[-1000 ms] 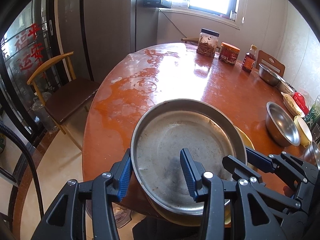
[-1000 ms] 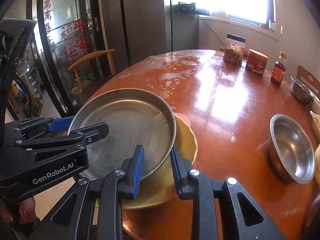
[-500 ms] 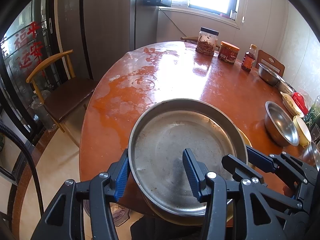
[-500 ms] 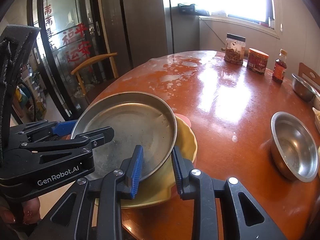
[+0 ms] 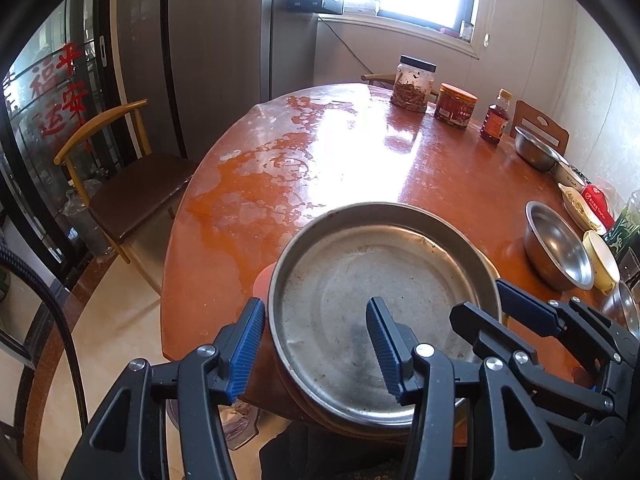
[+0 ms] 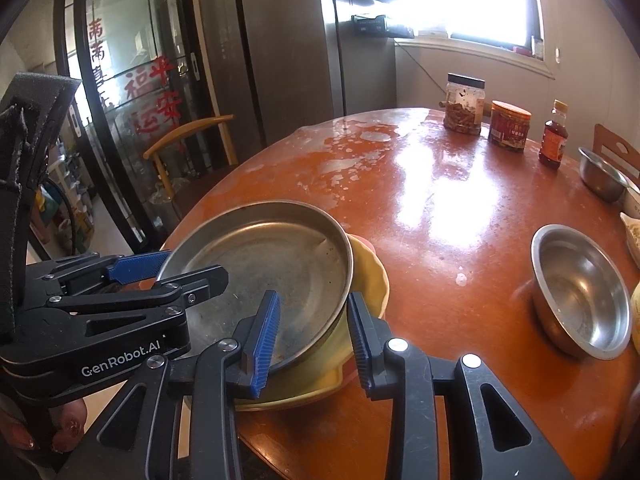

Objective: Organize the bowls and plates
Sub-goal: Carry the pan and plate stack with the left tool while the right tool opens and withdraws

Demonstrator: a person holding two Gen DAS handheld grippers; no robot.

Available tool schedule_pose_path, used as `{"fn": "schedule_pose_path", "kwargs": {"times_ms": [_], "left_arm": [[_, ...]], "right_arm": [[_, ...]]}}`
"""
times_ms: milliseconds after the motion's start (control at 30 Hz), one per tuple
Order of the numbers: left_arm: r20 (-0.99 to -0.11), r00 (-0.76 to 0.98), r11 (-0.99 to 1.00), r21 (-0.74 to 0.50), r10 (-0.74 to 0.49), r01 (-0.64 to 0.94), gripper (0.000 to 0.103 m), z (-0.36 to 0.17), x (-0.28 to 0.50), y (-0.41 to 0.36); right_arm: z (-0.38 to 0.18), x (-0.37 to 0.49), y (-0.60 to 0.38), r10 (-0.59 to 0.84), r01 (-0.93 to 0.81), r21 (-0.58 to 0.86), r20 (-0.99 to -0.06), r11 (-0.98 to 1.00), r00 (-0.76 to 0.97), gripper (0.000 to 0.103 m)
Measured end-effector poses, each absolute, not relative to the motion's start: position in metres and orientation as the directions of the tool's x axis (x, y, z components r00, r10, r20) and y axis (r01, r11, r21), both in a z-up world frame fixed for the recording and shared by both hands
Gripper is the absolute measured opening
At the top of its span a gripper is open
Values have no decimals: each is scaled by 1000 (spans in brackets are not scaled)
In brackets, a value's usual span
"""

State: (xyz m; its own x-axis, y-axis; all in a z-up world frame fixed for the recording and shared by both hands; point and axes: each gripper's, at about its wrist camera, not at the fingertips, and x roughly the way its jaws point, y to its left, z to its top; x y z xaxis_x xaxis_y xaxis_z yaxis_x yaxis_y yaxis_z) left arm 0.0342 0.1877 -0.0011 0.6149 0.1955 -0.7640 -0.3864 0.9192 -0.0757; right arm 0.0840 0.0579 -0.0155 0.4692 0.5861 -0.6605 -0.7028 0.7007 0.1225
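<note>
Right now my left gripper (image 5: 316, 342) and right gripper (image 6: 314, 330) both straddle the near rim of the steel plate (image 5: 380, 292), jaws apart and unclenched, at lower centre of each view (it sits atop a yellow plate (image 6: 370, 280)), so either reaches it equally.
</note>
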Motion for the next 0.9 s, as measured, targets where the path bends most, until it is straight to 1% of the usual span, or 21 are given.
{"fn": "schedule_pose_path", "kwargs": {"times_ms": [67,133,267,400,500,567,700,900], "left_arm": [[-761,616,917,-74,202,-392,53,0,33,187],[-760,618,918,-71,203,-390,54,2,32,185],[-756,621,922,-62,207,-383,55,6,30,177],[-752,624,923,-56,213,-382,59,9,31,170],[-758,613,918,-46,225,-394,59,9,33,168],[-759,608,912,-47,233,-409,59,9,32,169],[-736,620,900,-34,272,-436,59,15,28,167],[-711,645,903,-34,279,-428,60,29,27,157]], "right_arm": [[-13,83,55,589,-700,124,-654,703,476,44],[-10,82,51,596,-698,133,-645,704,478,47],[-5,81,42,600,-690,138,-631,710,491,50],[-1,82,28,596,-668,152,-622,728,508,51],[2,82,19,595,-657,159,-615,737,518,52],[3,83,13,592,-649,163,-613,743,523,55],[5,87,-2,587,-630,175,-608,756,535,56],[6,93,-26,572,-589,198,-599,783,560,56]]}}
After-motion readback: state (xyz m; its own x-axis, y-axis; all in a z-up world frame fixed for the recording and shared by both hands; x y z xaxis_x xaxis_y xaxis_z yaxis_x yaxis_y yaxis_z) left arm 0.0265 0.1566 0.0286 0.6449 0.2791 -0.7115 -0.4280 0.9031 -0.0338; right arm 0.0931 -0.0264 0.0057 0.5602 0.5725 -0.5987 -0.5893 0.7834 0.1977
